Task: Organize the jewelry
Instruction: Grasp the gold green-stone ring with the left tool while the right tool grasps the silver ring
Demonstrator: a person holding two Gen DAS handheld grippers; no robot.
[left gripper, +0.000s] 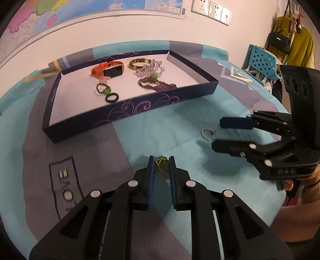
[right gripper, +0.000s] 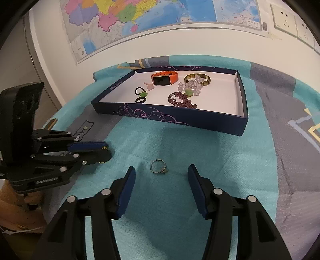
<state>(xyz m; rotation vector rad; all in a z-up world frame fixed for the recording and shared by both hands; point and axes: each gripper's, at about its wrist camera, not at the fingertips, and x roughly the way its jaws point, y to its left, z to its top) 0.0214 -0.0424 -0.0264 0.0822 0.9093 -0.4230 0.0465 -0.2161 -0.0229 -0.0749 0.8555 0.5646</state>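
A dark blue tray [left gripper: 128,112] [right gripper: 180,120] with a white floor lies on the cloth. It holds an orange watch [left gripper: 109,70] [right gripper: 165,78], a gold bangle [left gripper: 140,63] [right gripper: 197,79], clear beads [left gripper: 150,69], a maroon bead strand [left gripper: 158,85] [right gripper: 183,101], and black rings [left gripper: 112,98] [right gripper: 140,100]. My left gripper [left gripper: 162,160] [right gripper: 106,153] is narrowly open around a gold chain with a green pendant [left gripper: 162,163] on the cloth. My right gripper [right gripper: 161,170] [left gripper: 218,133] is wide open just above a silver ring [right gripper: 159,167] [left gripper: 208,134].
A patchwork teal and grey cloth [left gripper: 160,130] covers the table. A wall with a map [right gripper: 140,20] and sockets [left gripper: 212,10] stands behind. A teal perforated chair [left gripper: 260,60] and hanging clothes [left gripper: 296,44] are at the far right.
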